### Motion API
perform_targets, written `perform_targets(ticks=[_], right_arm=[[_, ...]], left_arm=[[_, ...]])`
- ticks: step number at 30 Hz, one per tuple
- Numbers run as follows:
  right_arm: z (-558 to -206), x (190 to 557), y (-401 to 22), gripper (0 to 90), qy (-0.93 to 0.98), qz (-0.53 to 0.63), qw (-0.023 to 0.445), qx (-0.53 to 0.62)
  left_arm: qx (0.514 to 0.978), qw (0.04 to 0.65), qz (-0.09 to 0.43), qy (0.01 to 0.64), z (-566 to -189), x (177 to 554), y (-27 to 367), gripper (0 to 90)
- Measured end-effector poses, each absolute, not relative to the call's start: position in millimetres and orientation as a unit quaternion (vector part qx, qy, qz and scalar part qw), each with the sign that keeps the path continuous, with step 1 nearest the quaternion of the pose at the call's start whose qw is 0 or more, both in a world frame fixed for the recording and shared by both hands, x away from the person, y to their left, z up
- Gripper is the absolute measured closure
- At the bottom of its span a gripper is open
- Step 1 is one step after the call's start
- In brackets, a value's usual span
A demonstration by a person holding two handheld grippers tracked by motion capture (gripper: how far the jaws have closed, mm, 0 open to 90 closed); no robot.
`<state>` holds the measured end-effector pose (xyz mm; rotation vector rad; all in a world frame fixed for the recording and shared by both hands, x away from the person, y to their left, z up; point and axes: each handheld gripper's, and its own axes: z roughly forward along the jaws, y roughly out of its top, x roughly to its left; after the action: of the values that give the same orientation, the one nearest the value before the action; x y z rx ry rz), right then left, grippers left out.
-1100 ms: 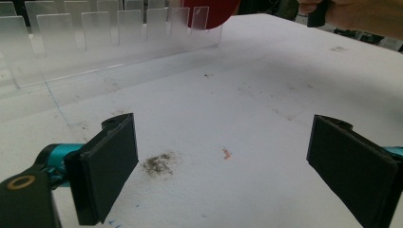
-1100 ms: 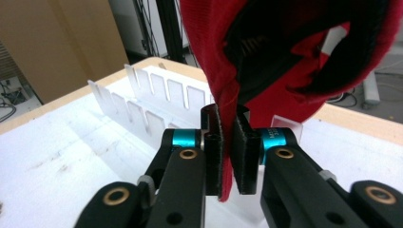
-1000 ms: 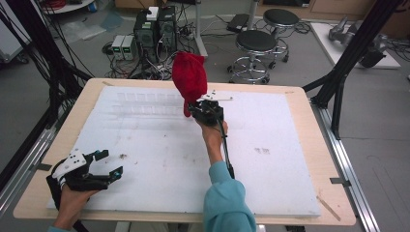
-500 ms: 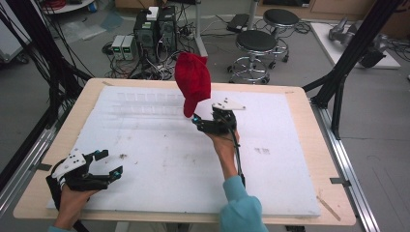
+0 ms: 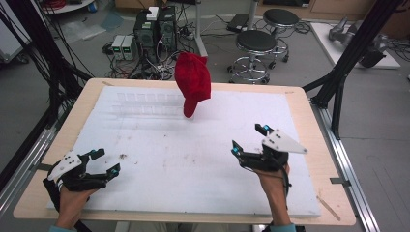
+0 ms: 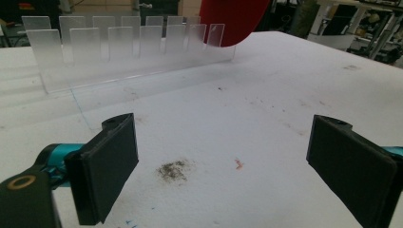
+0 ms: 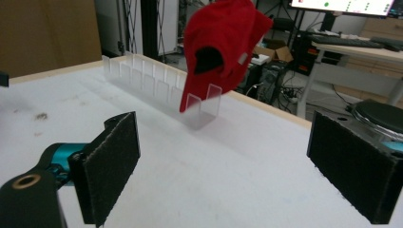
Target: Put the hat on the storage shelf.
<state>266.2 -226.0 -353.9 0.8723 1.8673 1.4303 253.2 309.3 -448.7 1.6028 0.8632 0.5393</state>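
A red cap hangs draped over the end posts of a clear slotted rack at about twelve o'clock on the white-covered table, its bill pointing down toward the surface. The right gripper sits near four o'clock, well apart from the cap, its jaws having just been opening and now spread wide with nothing between them; in the right gripper view the cap shows straight ahead, its back strap opening facing the camera. The left gripper rests near eight o'clock, jaws likewise wide apart and empty, looking along the rack toward the cap's lower edge. The hanging appears done, but the perch looks precarious: the cap seems to sit on just the last posts at the rack's end, with most of its bulk leaning to one side, so its own weight could slide it off. The rack is light, transparent plastic and hard to see, so a careless sweep of either hand could nudge it and bring the cap down. A small patch of dark grit lies on the cover before the left gripper.
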Motion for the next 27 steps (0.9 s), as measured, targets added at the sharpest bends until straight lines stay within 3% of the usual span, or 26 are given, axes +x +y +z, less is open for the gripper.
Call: perform_targets(ticks=[6,13,27], right_arm=[[-391.2,238.3,-257.0,9.3,0.688,0.554,0.317,0.347],[-435.6,227.7,-264.9,9.4,0.653,0.587,0.314,0.361],[-449.6,231.2,-259.6,9.4,0.670,0.561,0.312,0.373]], left_arm=[[0.678,0.587,0.248,0.366,-449.3,249.5,309.3,10.3],[0.664,0.596,0.268,0.363,-450.2,245.1,310.5,10.3],[0.665,0.595,0.277,0.357,-450.5,243.0,308.6,10.3]])
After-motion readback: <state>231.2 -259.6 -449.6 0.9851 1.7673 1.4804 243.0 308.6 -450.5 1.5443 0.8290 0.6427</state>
